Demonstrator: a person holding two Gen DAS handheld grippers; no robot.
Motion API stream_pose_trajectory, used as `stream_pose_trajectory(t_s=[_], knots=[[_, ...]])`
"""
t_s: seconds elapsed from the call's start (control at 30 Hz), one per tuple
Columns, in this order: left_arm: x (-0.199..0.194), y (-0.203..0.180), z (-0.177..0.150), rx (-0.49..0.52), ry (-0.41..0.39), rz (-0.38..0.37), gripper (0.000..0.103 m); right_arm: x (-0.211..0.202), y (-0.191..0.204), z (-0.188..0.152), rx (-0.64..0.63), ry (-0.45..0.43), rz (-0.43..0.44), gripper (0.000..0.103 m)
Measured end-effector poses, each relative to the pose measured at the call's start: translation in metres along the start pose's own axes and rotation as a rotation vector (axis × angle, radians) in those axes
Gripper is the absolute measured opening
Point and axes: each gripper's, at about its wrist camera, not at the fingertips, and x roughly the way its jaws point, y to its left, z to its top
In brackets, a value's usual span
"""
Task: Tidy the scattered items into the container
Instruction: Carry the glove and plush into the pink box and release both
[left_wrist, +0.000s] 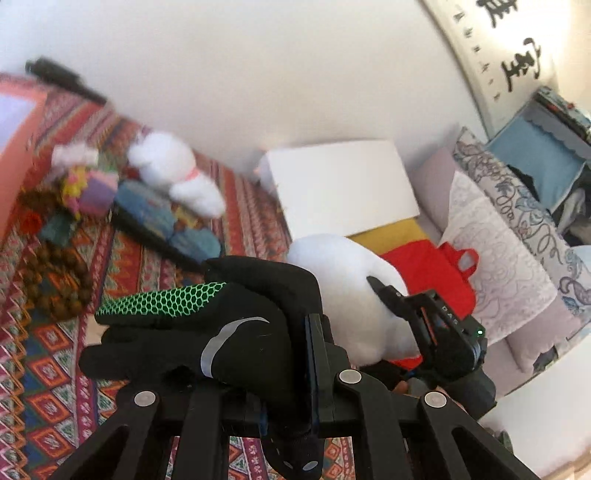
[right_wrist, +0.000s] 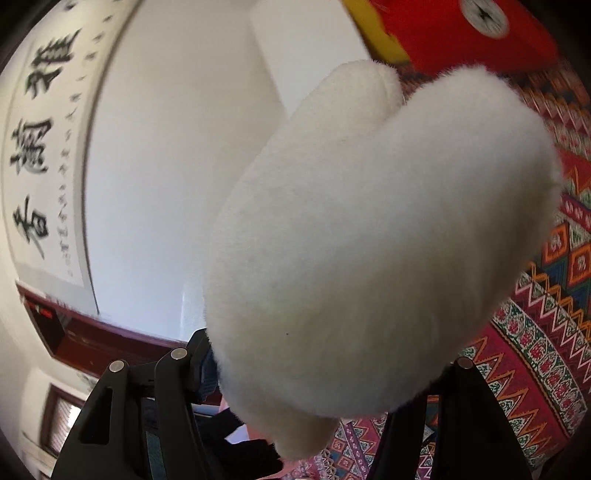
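Black and soft, a glove (left_wrist: 207, 325) with a green net patch hangs pinched in the left gripper (left_wrist: 314, 369), whose jaws are squeezed tight together on it. Just past that gripper, to its right, the right gripper (left_wrist: 424, 317) holds a white plush toy (left_wrist: 354, 295) between its fingers. In the right wrist view the same white plush toy (right_wrist: 369, 240) fills the space between the half-wide jaws, right in front of the camera. Ahead of the left gripper stands a white box (left_wrist: 340, 184). Off to its left, another white plush (left_wrist: 173, 170) and small colourful things lie on the patterned cloth (left_wrist: 55, 350). A red bag (left_wrist: 443, 273) sits behind the held toy.
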Motion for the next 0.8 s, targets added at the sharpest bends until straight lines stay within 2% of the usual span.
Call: stream_pose_trajectory(t_s=[0.2, 0.33, 0.4, 0.47, 0.53, 0.67, 0.8], knots=[[-0.059, -0.004, 0.023, 0.034, -0.145, 0.005, 0.008, -0.019, 0.073, -0.026, -0.212, -0.098, 0.085, 0.065], [-0.116, 0.004, 0.051, 0.057, -0.296, 0.039, 0.008, -0.047, 0.136, -0.051, -0.383, -0.168, 0.161, 0.065], [-0.141, 0.012, 0.066, 0.056, -0.36, 0.054, 0.008, -0.058, 0.173, -0.078, -0.48, -0.192, 0.207, 0.065], [-0.165, 0.023, 0.081, 0.05, -0.424, 0.077, 0.008, -0.084, 0.221, -0.121, -0.564, -0.192, 0.255, 0.065], [-0.19, 0.038, 0.096, 0.051, -0.488, 0.106, 0.008, -0.071, 0.254, -0.148, -0.639, -0.162, 0.304, 0.065], [-0.217, 0.075, 0.11, 0.028, -0.554, 0.185, 0.008, -0.049, 0.276, -0.203, -0.758, -0.094, 0.348, 0.065], [-0.22, 0.133, 0.12, -0.03, -0.522, 0.27, 0.008, 0.0, 0.294, -0.258, -0.89, -0.036, 0.323, 0.066]])
